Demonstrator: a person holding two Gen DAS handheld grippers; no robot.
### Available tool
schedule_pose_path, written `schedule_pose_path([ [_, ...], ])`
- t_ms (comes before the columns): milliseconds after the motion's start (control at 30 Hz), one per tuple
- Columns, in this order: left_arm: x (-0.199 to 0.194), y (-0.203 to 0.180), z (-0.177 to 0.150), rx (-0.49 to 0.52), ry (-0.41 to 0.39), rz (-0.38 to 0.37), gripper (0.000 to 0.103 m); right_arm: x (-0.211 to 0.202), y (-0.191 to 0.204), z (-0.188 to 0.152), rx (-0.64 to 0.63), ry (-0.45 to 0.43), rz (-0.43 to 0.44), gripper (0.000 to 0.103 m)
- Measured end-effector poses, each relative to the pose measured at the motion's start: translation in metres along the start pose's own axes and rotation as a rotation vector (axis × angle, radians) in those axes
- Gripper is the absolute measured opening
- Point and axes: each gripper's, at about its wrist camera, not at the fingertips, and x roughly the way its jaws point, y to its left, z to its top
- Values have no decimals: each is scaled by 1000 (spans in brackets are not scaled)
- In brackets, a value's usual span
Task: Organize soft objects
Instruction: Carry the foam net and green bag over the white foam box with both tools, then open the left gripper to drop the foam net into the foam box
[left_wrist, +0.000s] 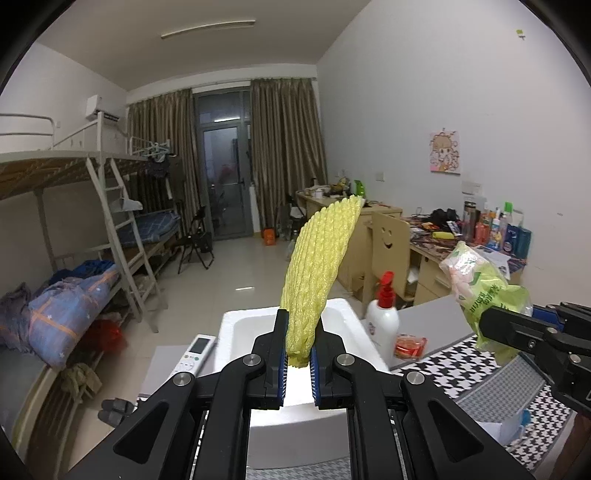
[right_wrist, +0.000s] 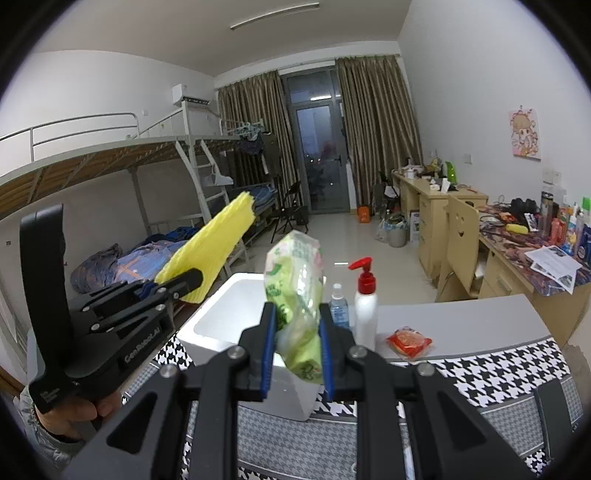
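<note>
My left gripper is shut on a yellow foam net sleeve, which stands upright above the white foam box. The sleeve also shows in the right wrist view, held by the left gripper. My right gripper is shut on a green plastic pack of soft tissues, held up just in front of the foam box. The pack also shows in the left wrist view, with the right gripper at the right.
A white pump bottle with a red top, a small clear bottle and a red packet stand on the grey table right of the box. A remote lies left of the box. A houndstooth cloth covers the front.
</note>
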Motion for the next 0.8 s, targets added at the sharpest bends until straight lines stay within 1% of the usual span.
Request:
schedule_pose_path([
  [233, 18, 14, -3, -13, 29, 51, 10, 17, 3, 6, -5, 28, 8, 25],
  [600, 33, 22, -5, -30, 61, 72, 10, 32, 10, 11, -14, 52, 23, 25],
  [700, 40, 24, -5, -25, 77, 90, 10, 36, 12, 12, -16, 60, 22, 25],
  [800, 48, 26, -6, -27, 100, 89, 10, 42, 16, 12, -18, 72, 24, 25],
])
